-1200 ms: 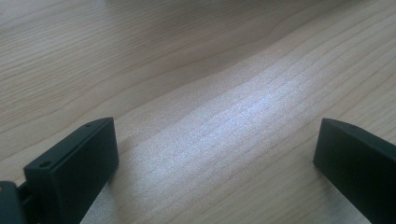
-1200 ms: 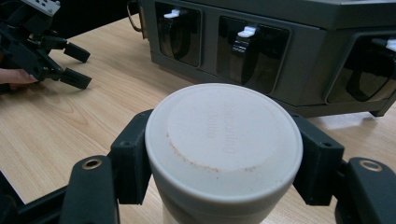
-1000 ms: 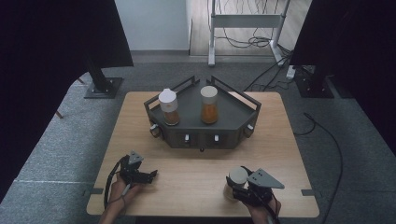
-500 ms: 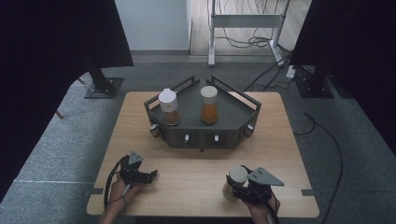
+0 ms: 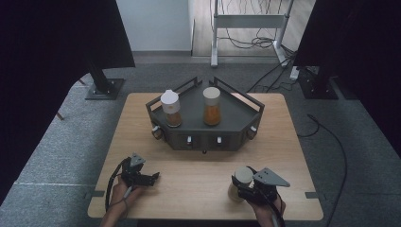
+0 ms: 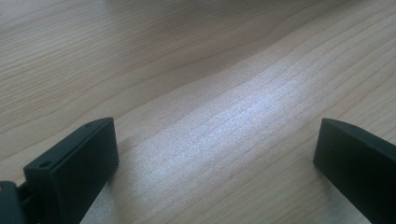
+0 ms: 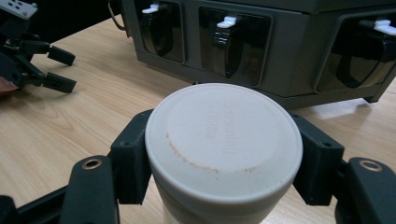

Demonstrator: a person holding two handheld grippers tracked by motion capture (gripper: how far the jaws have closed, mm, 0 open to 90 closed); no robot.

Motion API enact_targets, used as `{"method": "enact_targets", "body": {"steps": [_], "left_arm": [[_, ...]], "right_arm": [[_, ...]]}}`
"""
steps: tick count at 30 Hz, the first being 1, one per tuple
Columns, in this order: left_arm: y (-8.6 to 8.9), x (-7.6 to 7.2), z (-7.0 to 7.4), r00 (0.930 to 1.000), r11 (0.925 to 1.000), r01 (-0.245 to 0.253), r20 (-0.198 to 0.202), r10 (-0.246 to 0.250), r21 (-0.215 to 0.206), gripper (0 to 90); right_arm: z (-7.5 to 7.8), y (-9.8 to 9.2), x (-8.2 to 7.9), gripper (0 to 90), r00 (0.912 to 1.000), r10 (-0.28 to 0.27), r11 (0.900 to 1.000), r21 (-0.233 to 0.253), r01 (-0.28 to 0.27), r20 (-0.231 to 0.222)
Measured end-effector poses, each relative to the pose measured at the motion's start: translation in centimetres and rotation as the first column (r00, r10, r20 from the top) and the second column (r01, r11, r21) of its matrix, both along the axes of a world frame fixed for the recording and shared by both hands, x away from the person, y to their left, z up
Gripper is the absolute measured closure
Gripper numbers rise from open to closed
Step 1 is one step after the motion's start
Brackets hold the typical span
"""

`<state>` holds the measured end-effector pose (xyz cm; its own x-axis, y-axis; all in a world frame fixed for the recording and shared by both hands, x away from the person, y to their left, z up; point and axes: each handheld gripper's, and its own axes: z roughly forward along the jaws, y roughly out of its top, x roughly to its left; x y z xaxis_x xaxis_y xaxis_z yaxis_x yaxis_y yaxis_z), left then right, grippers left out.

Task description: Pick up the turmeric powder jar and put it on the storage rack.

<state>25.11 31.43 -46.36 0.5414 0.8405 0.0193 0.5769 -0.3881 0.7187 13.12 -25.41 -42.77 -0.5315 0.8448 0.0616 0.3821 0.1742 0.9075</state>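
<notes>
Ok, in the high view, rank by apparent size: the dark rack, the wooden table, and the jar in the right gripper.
1. Wooden table, largest.
2. Dark rack, mid-table.
3. Jar clamped in the right gripper, smallest; it stands nearest the camera, which does not change the order.

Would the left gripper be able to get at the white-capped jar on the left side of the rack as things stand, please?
Probably yes. The left gripper is open and holds nothing, and bare table lies between it and the rack. The white-capped jar stands upright near the rack's left edge; a low rail beside it may demand coming from above.
</notes>
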Motion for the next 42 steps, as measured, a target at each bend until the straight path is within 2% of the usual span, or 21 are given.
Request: {"method": "enact_targets", "body": {"steps": [9,19,34,42], "left_arm": [[0.0,0.0,0.0,1.0,1.0,0.0,0.0,0.0,-0.001,0.0],[0.0,0.0,0.0,1.0,1.0,0.0,0.001,0.0,-0.002,0.0],[0.0,0.1,0.0,1.0,1.0,0.002,0.0,-0.002,-0.001,0.0],[0.0,0.1,0.0,1.0,1.0,0.003,0.0,-0.003,-0.002,0.0]], "right_arm": [[0.9,0.0,0.4,33.3,0.9996,-0.006,1.0,-0.004,0.007,0.026],[3.1,0.6,1.4,33.3,0.9978,-0.005,1.0,-0.022,0.006,0.066],[5.9,0.8,3.4,33.4,0.9953,-0.001,1.0,-0.007,0.001,0.097],[7.5,0.4,4.6,33.4,0.9954,-0.011,1.0,0.005,0.011,0.095]]}}
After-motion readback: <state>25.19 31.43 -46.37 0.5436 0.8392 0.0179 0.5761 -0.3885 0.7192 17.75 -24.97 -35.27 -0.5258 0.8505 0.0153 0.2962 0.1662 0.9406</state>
